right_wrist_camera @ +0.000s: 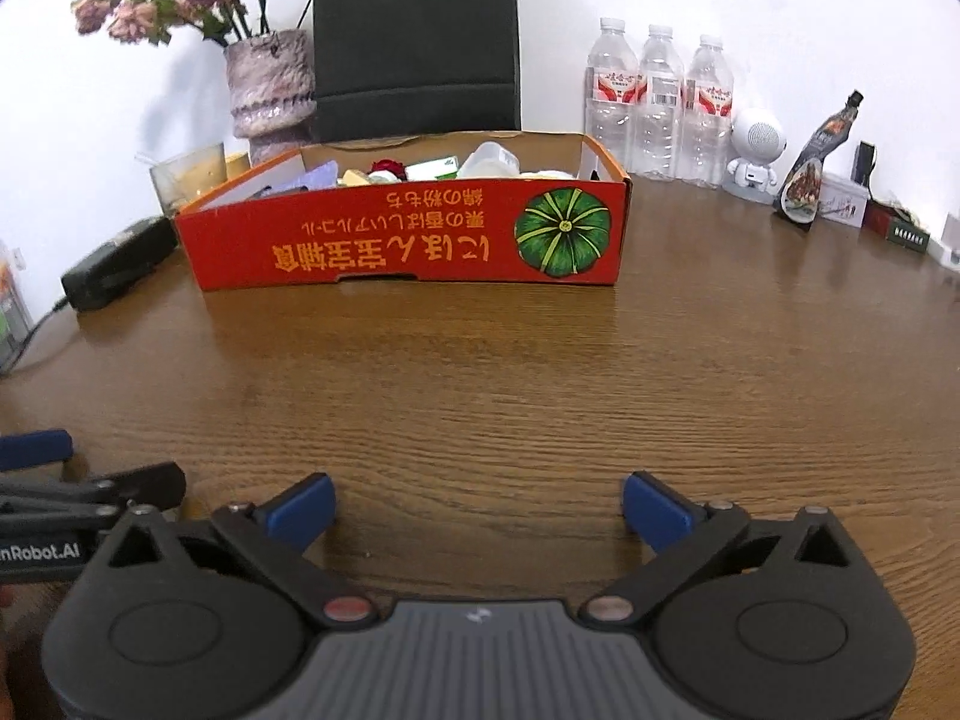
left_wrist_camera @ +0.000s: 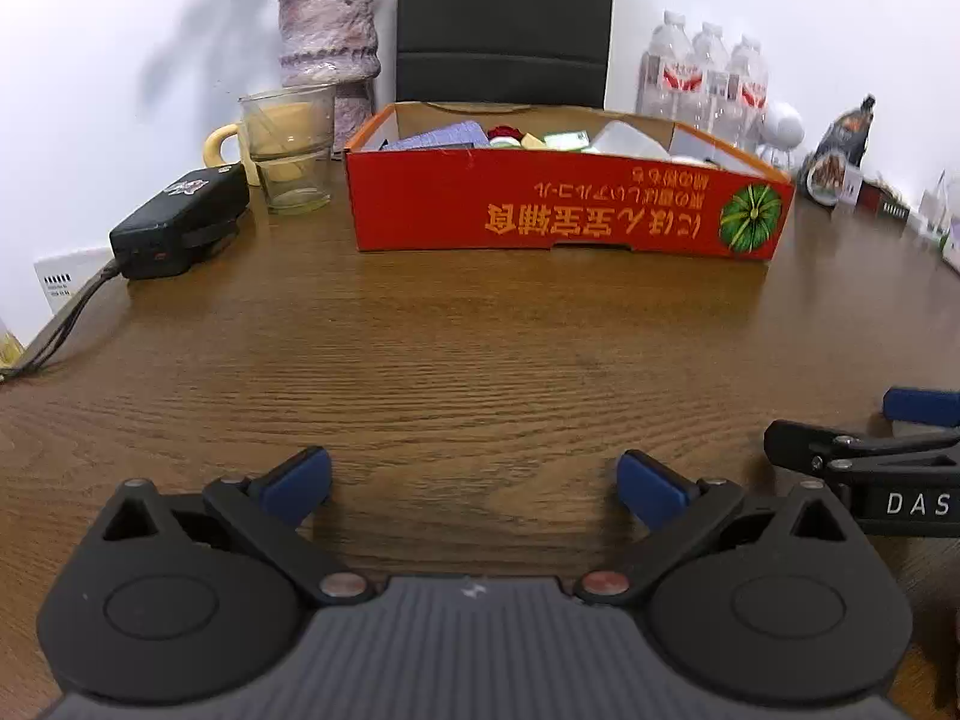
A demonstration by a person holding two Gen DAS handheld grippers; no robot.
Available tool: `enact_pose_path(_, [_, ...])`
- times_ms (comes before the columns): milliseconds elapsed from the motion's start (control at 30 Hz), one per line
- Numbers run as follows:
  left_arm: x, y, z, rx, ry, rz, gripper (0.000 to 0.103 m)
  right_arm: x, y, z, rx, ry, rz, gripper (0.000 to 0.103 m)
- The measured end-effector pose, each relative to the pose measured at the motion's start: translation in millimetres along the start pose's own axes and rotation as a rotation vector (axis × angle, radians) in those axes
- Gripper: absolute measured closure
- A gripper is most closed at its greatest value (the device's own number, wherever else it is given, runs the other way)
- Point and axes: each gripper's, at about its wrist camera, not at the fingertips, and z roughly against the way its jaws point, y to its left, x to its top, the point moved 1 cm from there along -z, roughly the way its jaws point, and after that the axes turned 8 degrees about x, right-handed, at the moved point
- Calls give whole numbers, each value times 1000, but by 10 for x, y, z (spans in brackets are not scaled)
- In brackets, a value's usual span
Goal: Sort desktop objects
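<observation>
Hovering low over the bare wooden bench [left_wrist_camera: 456, 348], the left hand-held gripper [left_wrist_camera: 474, 483] is seen spread wide, nothing between its blue pads. The right hand-held gripper [right_wrist_camera: 478, 507] is likewise wide and empty, just beside the left. The red cardboard box [right_wrist_camera: 408, 240] stands well beyond both, upright, its print inverted; small sorted items [right_wrist_camera: 444, 168] are seen inside it.

Wooden table [right_wrist_camera: 480, 384] | red cardboard box [right_wrist_camera: 408, 240] sits at the back | black adapter [left_wrist_camera: 180, 222] and glass [left_wrist_camera: 291, 150] to its left | vase [left_wrist_camera: 327, 30] behind | water bottles [right_wrist_camera: 660, 102], white figurine [right_wrist_camera: 756, 156] to the right
</observation>
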Motion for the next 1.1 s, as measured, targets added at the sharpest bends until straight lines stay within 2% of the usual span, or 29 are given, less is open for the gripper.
enact_pose_path(1100, [5, -4, 2, 0, 1, 2, 0, -60, 22, 59, -13, 3, 11, 0])
